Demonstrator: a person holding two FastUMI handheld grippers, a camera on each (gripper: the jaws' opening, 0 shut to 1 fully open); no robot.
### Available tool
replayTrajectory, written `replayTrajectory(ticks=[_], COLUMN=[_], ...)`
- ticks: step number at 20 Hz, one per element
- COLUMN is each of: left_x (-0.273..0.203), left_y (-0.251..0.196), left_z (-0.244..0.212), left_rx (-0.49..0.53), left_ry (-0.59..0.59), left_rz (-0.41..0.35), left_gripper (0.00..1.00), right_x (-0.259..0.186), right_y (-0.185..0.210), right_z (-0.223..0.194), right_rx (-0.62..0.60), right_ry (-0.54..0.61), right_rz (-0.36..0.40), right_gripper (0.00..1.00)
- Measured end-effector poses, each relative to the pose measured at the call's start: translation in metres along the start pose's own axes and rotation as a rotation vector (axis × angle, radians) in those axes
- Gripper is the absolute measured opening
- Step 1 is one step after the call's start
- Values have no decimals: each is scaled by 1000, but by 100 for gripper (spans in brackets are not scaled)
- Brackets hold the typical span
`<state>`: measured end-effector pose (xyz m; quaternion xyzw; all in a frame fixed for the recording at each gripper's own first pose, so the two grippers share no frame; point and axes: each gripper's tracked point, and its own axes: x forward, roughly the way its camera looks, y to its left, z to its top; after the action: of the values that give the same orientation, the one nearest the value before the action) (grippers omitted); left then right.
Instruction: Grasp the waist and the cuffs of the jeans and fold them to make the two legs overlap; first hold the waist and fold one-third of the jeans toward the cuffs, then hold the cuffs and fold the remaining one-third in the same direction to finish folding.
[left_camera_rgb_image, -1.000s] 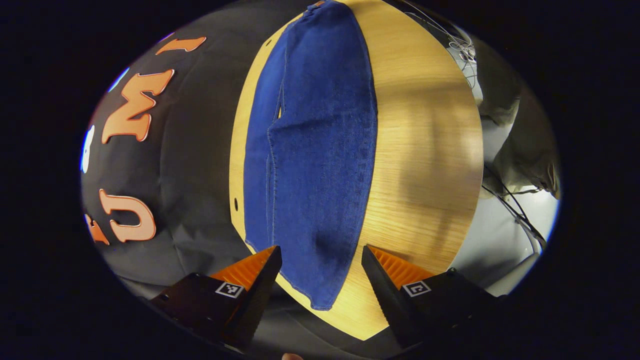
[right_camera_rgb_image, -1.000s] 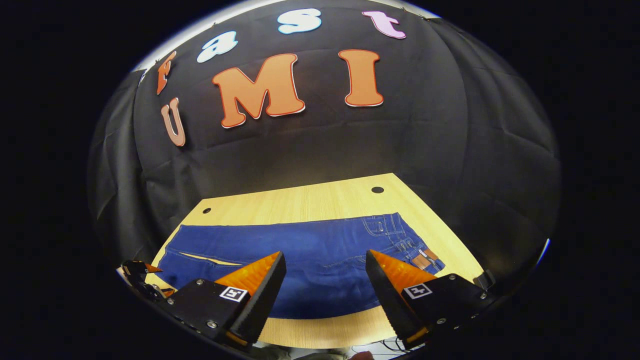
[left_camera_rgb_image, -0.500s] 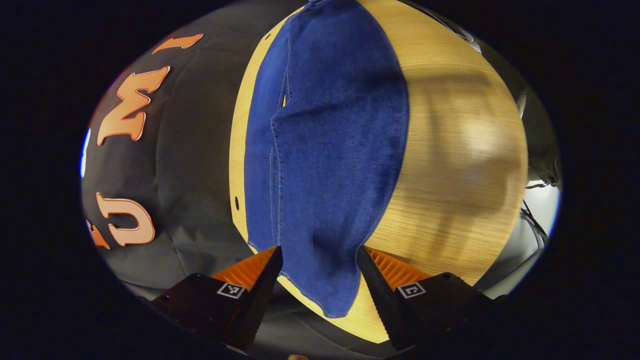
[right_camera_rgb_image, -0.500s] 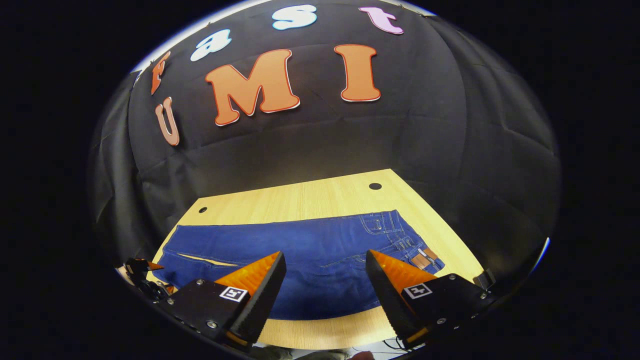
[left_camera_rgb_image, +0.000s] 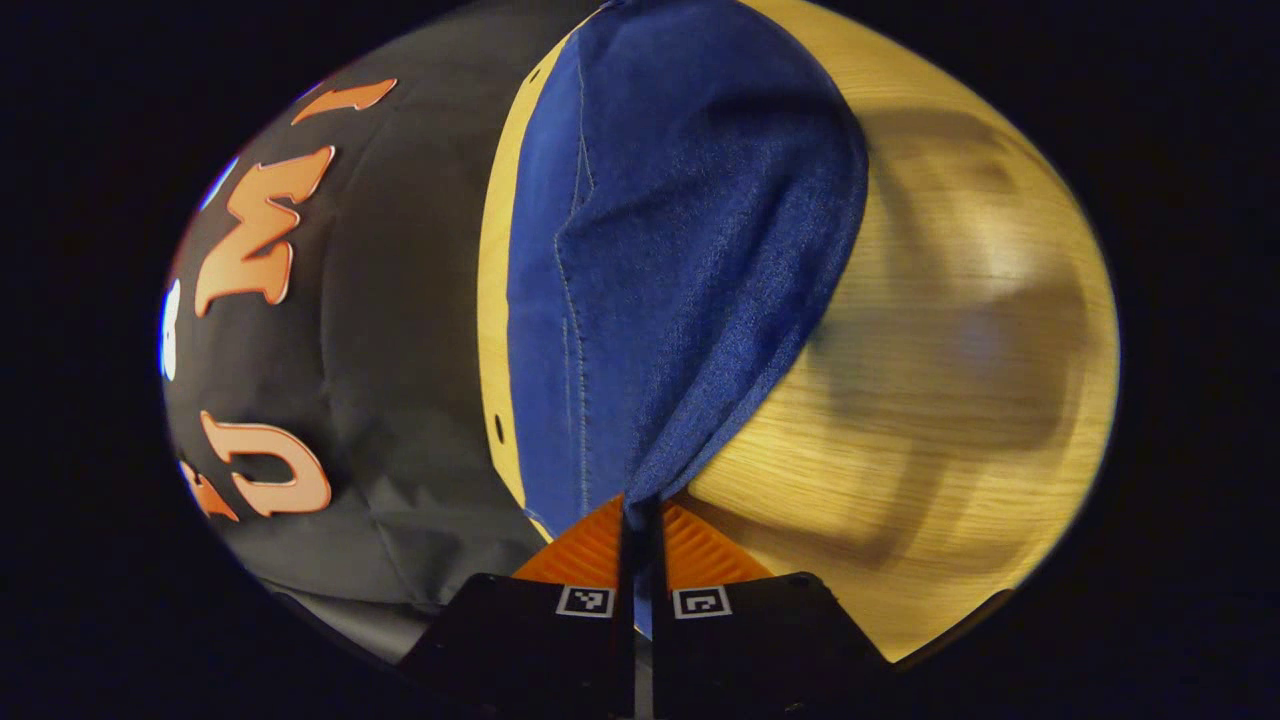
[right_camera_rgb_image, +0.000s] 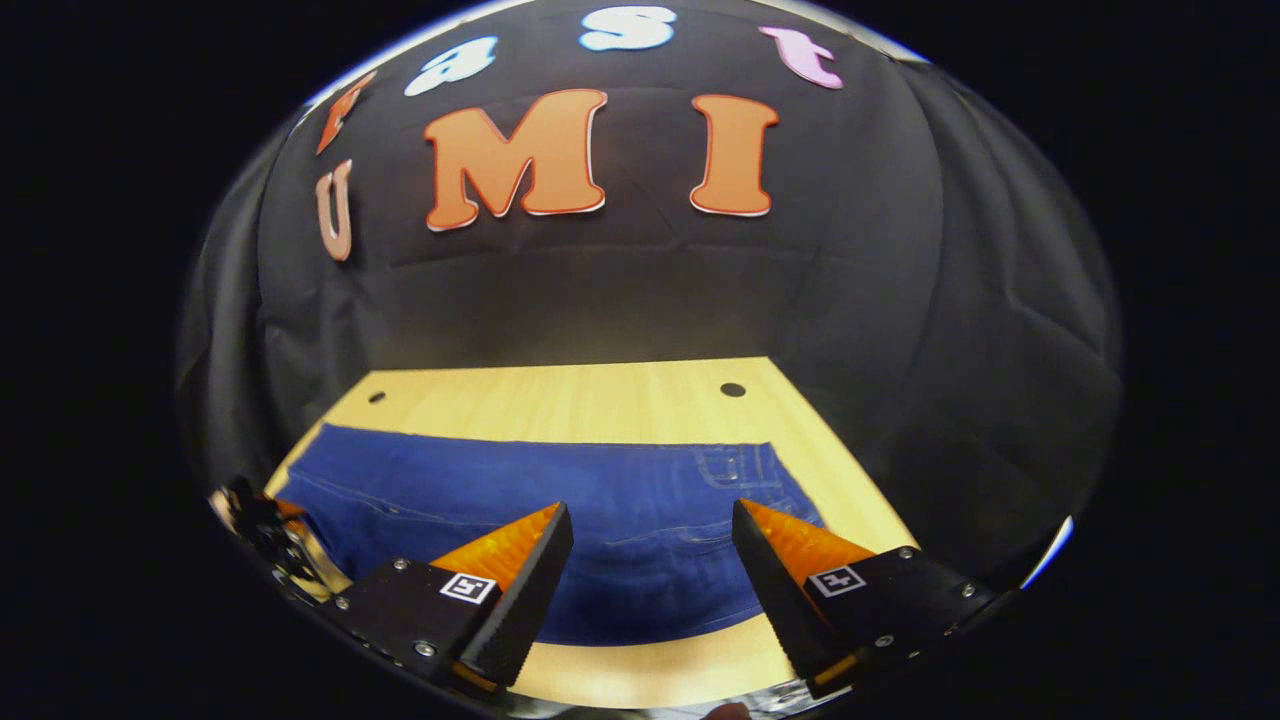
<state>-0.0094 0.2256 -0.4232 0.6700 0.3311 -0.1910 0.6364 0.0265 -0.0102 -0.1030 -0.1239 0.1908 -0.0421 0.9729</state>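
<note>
Dark blue jeans (left_camera_rgb_image: 680, 250) lie lengthwise on a light wooden table (left_camera_rgb_image: 950, 330), running away from my left gripper (left_camera_rgb_image: 640, 515). The left gripper is shut on the near cuff, and the denim rises into a pinched ridge between its fingers. In the right gripper view the jeans (right_camera_rgb_image: 480, 480) stretch across the table (right_camera_rgb_image: 560, 395), with the waist and pockets (right_camera_rgb_image: 740, 465) at the right end. My right gripper (right_camera_rgb_image: 650, 508) hangs open over the near edge of the seat area, holding nothing. The left gripper (right_camera_rgb_image: 265, 530) sits at the jeans' far left end.
The booth's black cloth wall stands behind the table's far edge. Two small holes (right_camera_rgb_image: 733, 389) (right_camera_rgb_image: 377, 397) mark the tabletop near the back. Bare wood runs along the near side of the jeans (right_camera_rgb_image: 620, 680).
My left gripper has moved in over the cuff and shut on it, bunching the denim. The right gripper has shifted slightly and stays open.
</note>
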Motion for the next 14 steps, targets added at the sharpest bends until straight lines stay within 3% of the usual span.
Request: replayTrajectory(ticks=[3, 6, 9, 14], left_x=[-2, -6, -13, -18], left_y=[17, 18, 14, 19], left_z=[0, 1, -2, -3], left_rx=[-61, -46, -30, -35], left_ry=[-3, -10, -2, 15], left_rz=[0, 9, 14, 18], left_gripper=[7, 7, 7, 7], right_x=[-8, -3, 5, 21], right_y=[-35, -45, -41, -54], right_z=[5, -18, -65, -137], right_rx=[-365, -714, -970, -1259], right_ry=[-46, -40, 27, 122], right_rz=[-32, -38, 11, 99], right_gripper=[98, 98, 98, 98])
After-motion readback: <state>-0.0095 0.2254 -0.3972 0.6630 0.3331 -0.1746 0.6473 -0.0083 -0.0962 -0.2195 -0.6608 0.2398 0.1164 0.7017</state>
